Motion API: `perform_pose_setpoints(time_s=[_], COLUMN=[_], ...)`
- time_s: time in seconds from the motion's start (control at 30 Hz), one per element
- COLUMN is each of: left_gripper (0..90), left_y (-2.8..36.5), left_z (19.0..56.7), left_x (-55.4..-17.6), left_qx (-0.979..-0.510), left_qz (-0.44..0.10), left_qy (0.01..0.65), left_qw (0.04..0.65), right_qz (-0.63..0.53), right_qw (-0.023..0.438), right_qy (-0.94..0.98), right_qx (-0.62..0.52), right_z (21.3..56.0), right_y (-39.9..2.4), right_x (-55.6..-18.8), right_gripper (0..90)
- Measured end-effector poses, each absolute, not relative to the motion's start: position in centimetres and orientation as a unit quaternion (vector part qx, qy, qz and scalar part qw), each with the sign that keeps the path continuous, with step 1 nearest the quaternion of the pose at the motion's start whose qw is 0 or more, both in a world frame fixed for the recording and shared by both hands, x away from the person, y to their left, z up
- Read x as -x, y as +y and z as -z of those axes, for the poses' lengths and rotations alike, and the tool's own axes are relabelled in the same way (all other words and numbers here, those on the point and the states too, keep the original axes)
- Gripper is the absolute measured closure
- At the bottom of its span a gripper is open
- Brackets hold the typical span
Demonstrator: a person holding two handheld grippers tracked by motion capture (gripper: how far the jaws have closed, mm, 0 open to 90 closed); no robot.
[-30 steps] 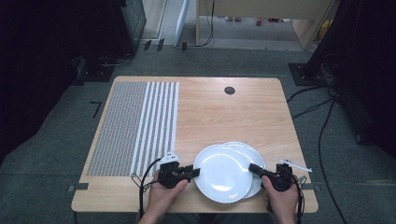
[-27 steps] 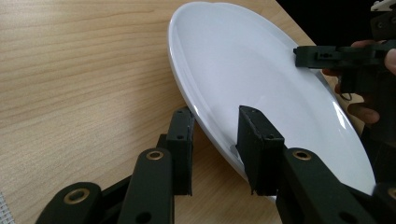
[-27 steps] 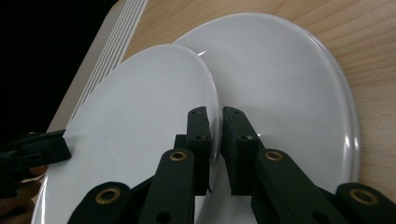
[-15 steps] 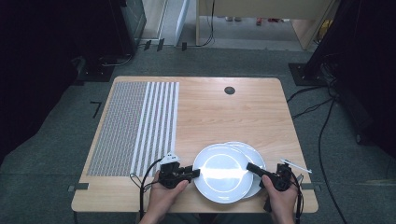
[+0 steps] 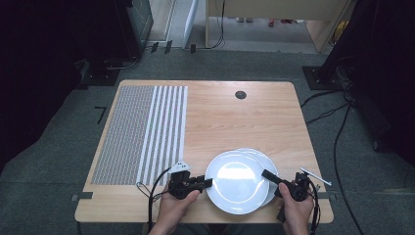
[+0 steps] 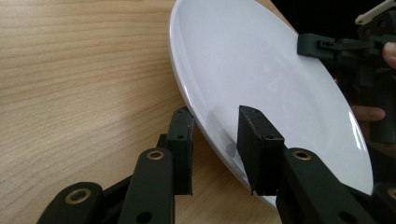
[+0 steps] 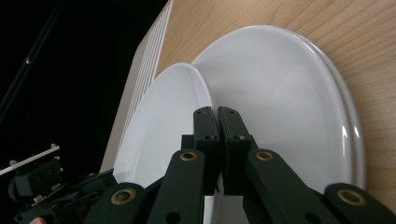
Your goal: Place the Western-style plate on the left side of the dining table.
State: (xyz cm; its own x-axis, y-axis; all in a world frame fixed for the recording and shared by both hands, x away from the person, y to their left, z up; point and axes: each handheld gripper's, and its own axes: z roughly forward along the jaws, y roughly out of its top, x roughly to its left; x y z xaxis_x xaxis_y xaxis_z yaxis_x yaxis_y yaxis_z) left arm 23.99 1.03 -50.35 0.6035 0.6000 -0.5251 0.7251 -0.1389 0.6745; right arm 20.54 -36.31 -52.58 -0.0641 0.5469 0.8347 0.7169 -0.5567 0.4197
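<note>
A white plate (image 5: pixel 237 183) is held by its rim from both sides, just above and in front of a stack of white plates (image 5: pixel 262 155) near the table's front edge. My left gripper (image 5: pixel 209 182) is shut on the left rim, one jaw under it and one over it. In the left gripper view the plate (image 6: pixel 252 56) runs between my left gripper's (image 6: pixel 215 112) jaws. My right gripper (image 5: pixel 266 174) is shut on the right rim. In the right gripper view the thin rim of the held plate (image 7: pixel 163 121) goes in between my right gripper's (image 7: pixel 217 109) jaws, beside the stack (image 7: pixel 289 102). Both pairs of jaws have just been closing on it.
A grey-and-white striped mat (image 5: pixel 142 132) covers the left part of the wooden table (image 5: pixel 235 122). A small black round cap (image 5: pixel 240 94) sits near the far edge. Cables lie on the floor (image 5: pixel 342 122) to the right of the table.
</note>
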Motion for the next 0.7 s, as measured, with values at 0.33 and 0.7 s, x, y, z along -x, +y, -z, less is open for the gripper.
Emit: perform_pose_setpoints(time_s=[0.33,0.7], left_gripper=[69.5,70.1], left_y=[1.5,3.4], left_z=[48.9,47.2], left_x=[-24.2,-24.6], left_qx=[-0.746,-0.738], left_qz=[0.054,0.032], left_qy=[0.439,0.441], left_qw=[0.498,0.510], right_qz=[0.575,0.587], right_qw=[0.082,0.077], right_qy=[-0.455,-0.461], right_qx=[0.675,0.661], right_z=[51.8,50.1], right_y=[-36.1,-34.3], right_x=[-20.6,-21.7], right_gripper=[88.4,88.3])
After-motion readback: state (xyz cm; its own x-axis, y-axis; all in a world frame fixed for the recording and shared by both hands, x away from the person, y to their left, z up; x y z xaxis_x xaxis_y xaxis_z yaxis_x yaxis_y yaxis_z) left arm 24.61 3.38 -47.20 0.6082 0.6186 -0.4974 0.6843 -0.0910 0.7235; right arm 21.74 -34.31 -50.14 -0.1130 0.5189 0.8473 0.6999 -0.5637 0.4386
